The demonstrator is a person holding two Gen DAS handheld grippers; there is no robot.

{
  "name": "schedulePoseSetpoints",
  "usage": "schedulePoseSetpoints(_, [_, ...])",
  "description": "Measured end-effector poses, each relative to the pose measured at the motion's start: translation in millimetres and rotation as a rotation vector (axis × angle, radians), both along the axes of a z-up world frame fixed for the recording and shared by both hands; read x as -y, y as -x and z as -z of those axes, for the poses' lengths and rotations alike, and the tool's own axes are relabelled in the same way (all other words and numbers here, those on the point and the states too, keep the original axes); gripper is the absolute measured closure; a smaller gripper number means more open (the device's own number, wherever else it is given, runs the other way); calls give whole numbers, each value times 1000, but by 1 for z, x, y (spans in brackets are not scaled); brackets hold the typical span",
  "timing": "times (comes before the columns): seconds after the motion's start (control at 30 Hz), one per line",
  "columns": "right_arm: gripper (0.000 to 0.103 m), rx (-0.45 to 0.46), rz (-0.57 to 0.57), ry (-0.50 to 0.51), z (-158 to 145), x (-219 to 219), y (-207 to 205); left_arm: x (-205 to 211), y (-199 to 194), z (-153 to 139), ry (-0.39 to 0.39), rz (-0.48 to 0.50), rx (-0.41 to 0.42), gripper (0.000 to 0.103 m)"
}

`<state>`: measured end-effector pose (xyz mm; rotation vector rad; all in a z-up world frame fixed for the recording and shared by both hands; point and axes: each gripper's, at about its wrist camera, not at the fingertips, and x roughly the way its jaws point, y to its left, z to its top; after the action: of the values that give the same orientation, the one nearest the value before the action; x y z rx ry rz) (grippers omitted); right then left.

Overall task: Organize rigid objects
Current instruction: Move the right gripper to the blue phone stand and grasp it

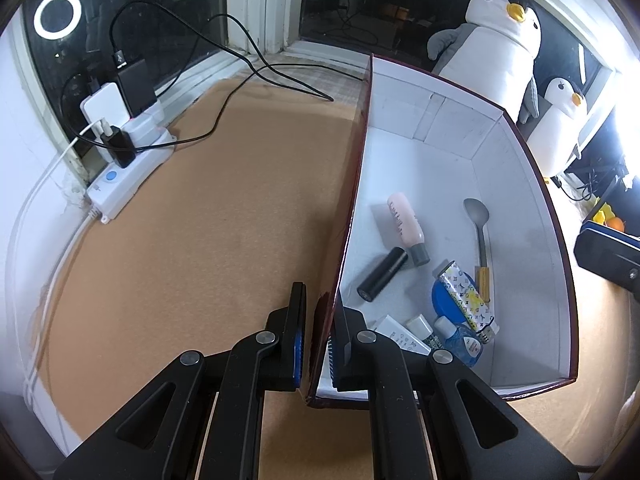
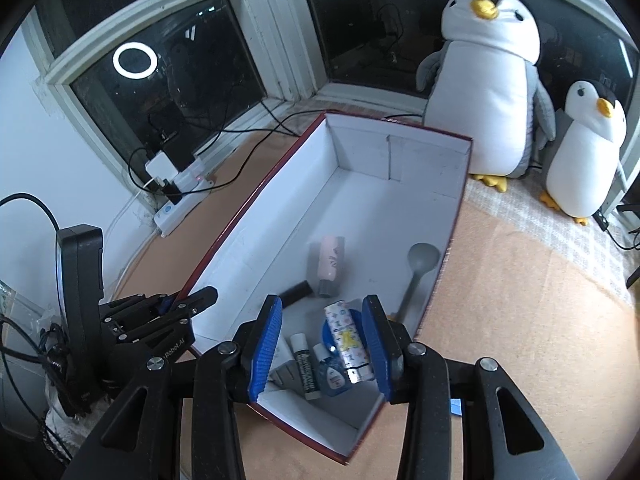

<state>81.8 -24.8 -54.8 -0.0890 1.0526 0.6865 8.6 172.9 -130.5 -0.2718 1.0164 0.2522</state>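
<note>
A red box with white inside sits on the tan mat. In it lie a pink bottle, a black tube, a spoon, a patterned tube, a blue lid, a small blue bottle and white tubes. My left gripper is shut on the box's left wall near its front corner. My right gripper is open above the box's near end, holding nothing.
A white power strip with chargers and black cables sits by the window at left. Two plush penguins stand behind the box. Tan mat lies left of the box.
</note>
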Motion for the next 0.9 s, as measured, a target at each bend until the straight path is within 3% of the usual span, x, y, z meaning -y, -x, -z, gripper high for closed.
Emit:
schedulePoseSetpoints(0.57, [65, 75, 39, -29, 3, 74, -9, 6, -5, -5, -39, 0, -10, 95])
schedulePoseSetpoints(0.8, [36, 75, 38, -12, 15, 99, -11, 7, -6, -5, -49, -5, -18, 95])
schedulePoseSetpoints(0.9, [35, 71, 5, 9, 23, 108, -10, 8, -7, -5, -54, -6, -22, 95])
